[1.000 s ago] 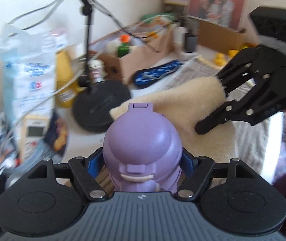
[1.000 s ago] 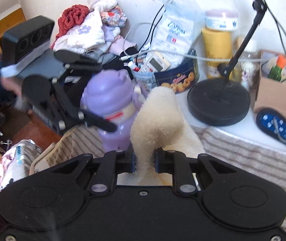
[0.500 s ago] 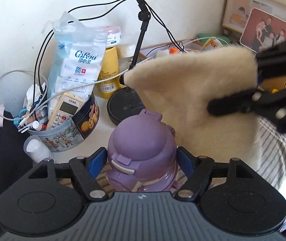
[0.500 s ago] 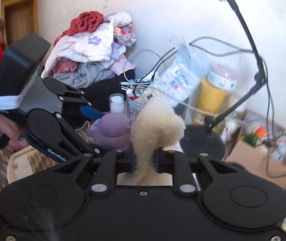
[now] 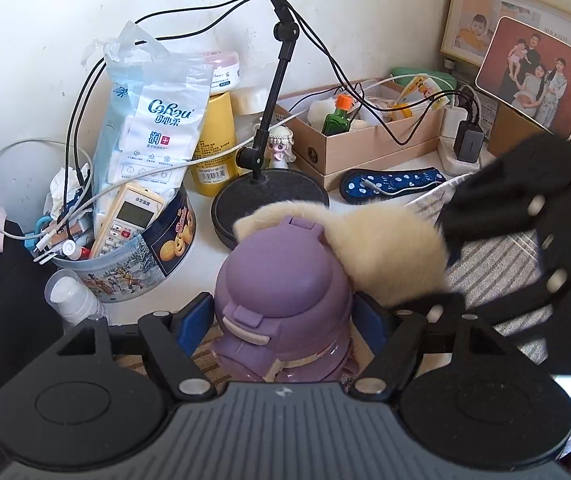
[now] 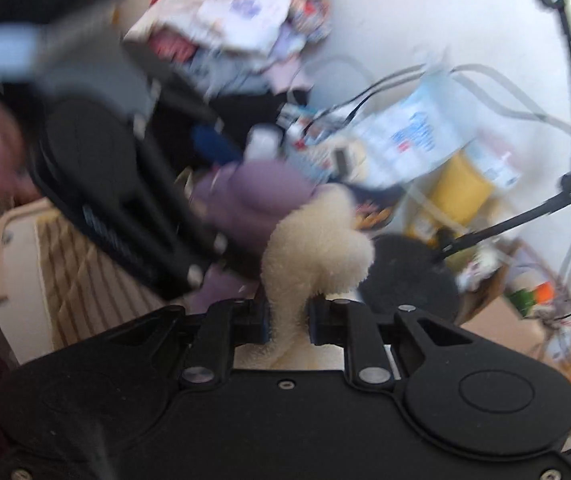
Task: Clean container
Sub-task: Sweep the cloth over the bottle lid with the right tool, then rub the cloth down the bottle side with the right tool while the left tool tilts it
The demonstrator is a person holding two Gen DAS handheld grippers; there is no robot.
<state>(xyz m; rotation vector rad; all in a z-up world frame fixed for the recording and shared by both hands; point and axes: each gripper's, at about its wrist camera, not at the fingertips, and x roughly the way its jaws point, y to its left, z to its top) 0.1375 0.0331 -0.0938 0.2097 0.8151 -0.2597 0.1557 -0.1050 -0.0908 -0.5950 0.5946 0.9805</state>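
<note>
Since half a second ago the cream fleece cloth (image 5: 385, 256) has dropped from a raised sheet in front of the wall to lie bunched against the upper right side of the purple container (image 5: 281, 280), and the right wrist view has gone blurred.

There are two grippers, one container and one cloth. The left gripper (image 5: 283, 316) has its two blue-padded fingers (image 5: 195, 316) closed against the container's sides, gripping it just below the domed lid. The right gripper (image 6: 287, 320) is narrowed onto a pinched fold of the cloth, which bulges out past its fingertips and touches the container.

The container stands roughly upright above a striped surface near the table (image 5: 205, 252) edge, long axis vertical, dome toward the camera, hinge tab toward the wall.

Behind it sits one cardboard box (image 5: 369, 144) holding a green bottle with an orange cap (image 5: 337, 118), packets and cables. One round biscuit tin (image 5: 137, 248) at left holds a remote control (image 5: 129, 216), a tall plastic pack of tissues (image 5: 149, 120), cables and small items. One black round stand base (image 5: 269, 204) sits between tin and box, and one yellow bottle (image 5: 213, 148) stands behind it.
</note>
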